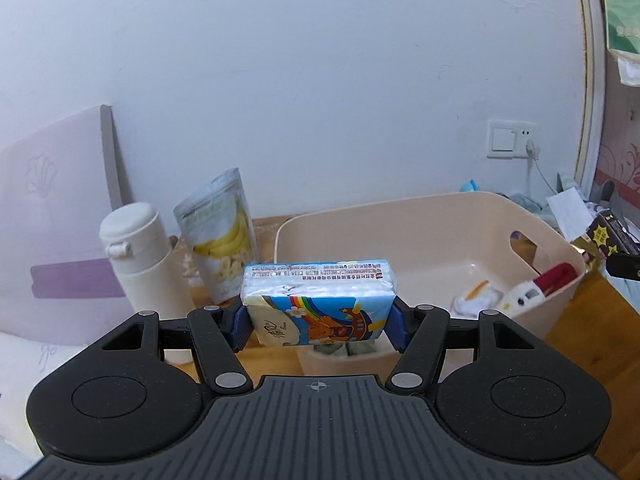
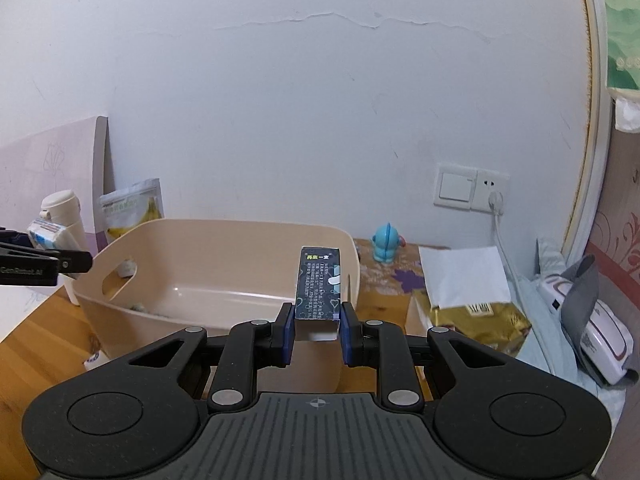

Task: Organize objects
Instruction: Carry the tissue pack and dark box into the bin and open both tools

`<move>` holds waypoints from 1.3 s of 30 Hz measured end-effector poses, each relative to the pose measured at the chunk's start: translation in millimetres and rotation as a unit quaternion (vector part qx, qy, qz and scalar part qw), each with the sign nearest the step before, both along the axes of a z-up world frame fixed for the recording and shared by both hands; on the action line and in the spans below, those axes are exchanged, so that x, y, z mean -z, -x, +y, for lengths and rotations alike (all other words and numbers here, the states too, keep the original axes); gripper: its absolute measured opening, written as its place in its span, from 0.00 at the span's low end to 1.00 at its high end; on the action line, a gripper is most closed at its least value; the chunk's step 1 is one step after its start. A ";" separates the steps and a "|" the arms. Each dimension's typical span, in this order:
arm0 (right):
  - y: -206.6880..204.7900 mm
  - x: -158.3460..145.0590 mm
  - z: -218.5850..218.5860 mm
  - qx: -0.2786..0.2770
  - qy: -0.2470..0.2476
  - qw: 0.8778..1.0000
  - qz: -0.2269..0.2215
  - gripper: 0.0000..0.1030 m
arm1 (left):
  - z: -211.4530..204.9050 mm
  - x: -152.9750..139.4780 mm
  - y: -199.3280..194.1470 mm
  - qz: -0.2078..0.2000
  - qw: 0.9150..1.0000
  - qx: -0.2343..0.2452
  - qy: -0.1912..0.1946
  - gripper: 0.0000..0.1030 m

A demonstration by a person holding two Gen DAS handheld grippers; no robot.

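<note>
Wooden table (image 2: 44, 332) bearing beige bin (image 2: 224, 256)

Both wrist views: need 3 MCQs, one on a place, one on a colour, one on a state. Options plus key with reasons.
1. Where does the banana snack pouch stand?
A. Inside the bin
B. Left of the bin, beside the white bottle
C. On the socket

2. What colour is the storage bin?
A. Beige
B. Green
C. Black

3. What is the state of the right tool?
A. Open and empty
B. Shut on a dark carton
C. Shut on a bottle

Key:
1 B: the pouch is on the table between the white bottle and the bin.
2 A: its walls are beige in both views.
3 B: both pads press the dark carton.
</note>
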State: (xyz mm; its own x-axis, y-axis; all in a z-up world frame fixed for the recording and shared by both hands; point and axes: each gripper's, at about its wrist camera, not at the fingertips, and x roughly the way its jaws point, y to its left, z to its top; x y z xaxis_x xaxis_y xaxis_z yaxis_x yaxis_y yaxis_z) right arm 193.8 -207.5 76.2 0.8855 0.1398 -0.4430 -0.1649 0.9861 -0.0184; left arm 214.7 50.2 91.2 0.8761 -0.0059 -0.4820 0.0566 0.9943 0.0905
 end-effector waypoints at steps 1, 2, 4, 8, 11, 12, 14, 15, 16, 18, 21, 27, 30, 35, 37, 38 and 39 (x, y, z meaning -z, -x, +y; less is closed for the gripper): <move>-2.2 -0.8 0.5 0.001 0.001 1.000 -0.002 0.21 | -1.7 -0.1 -3.7 -0.001 1.000 0.002 -0.001 0.63; -5.2 -1.6 0.7 0.001 0.001 1.000 -0.003 0.21 | -3.3 0.1 -8.3 -0.001 1.000 0.003 -0.002 0.63; -12.7 -2.5 0.2 0.000 -0.004 1.000 -0.001 0.21 | -5.4 1.1 -16.3 0.003 1.000 0.001 -0.001 0.63; -27.4 -3.1 -0.8 0.001 -0.007 1.000 0.004 0.21 | -8.6 2.9 -32.7 0.010 1.000 0.002 0.014 0.63; -36.8 -2.2 2.2 -0.001 -0.003 1.000 0.008 0.21 | -13.1 6.6 -44.0 0.018 1.000 0.004 0.017 0.63; -39.4 -1.8 3.0 -0.002 -0.004 1.000 0.009 0.21 | -14.9 7.6 -47.1 0.019 1.000 0.004 0.016 0.63; -45.6 1.0 6.6 -0.005 -0.005 1.000 0.014 0.21 | -20.3 10.6 -54.0 0.024 1.000 0.007 0.015 0.63; -48.2 2.3 8.5 -0.006 -0.005 1.000 0.017 0.21 | -22.8 12.2 -57.6 0.027 0.999 0.009 0.016 0.63; -50.6 3.8 10.8 -0.010 -0.004 1.000 0.020 0.21 | -25.6 13.8 -60.7 0.031 0.999 0.011 0.016 0.63; -55.0 6.8 15.6 -0.016 0.000 1.000 0.025 0.21 | -30.7 17.1 -66.2 0.036 0.999 0.016 0.016 0.63; -61.6 11.2 21.0 -0.025 0.004 0.999 0.034 0.21 | -38.4 22.8 -73.9 0.050 0.998 0.019 0.014 0.63; -72.7 21.7 25.3 -0.038 0.014 0.998 0.057 0.21 | -49.3 38.1 -85.2 0.074 0.997 0.015 0.007 0.63; -75.9 28.3 23.9 -0.038 0.017 0.997 0.071 0.21 | -52.1 43.6 -88.1 0.085 0.996 0.018 0.007 0.63; -75.5 31.7 23.1 -0.040 0.017 0.996 0.078 0.21 | -53.4 50.0 -91.3 0.101 0.995 0.018 0.009 0.63; -76.0 30.6 23.3 -0.041 0.018 0.996 0.079 0.21 | -52.8 51.7 -91.6 0.104 0.994 0.017 0.011 0.63; -76.1 30.6 23.5 -0.040 0.018 0.996 0.079 0.27 | -52.9 51.6 -91.4 0.105 0.994 0.015 0.010 0.63; -76.4 30.6 23.3 -0.039 0.018 0.996 0.079 0.34 | -52.8 51.4 -91.3 0.104 0.994 0.014 0.009 0.63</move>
State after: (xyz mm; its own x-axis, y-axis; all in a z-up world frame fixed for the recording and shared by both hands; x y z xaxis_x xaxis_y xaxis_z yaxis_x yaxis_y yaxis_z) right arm 270.2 -184.2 45.6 0.7921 0.1866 -0.5812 -0.2436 0.9697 -0.0207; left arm 306.0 -2.6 39.7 0.7564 -0.0401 -0.6529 0.1004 0.9934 0.0554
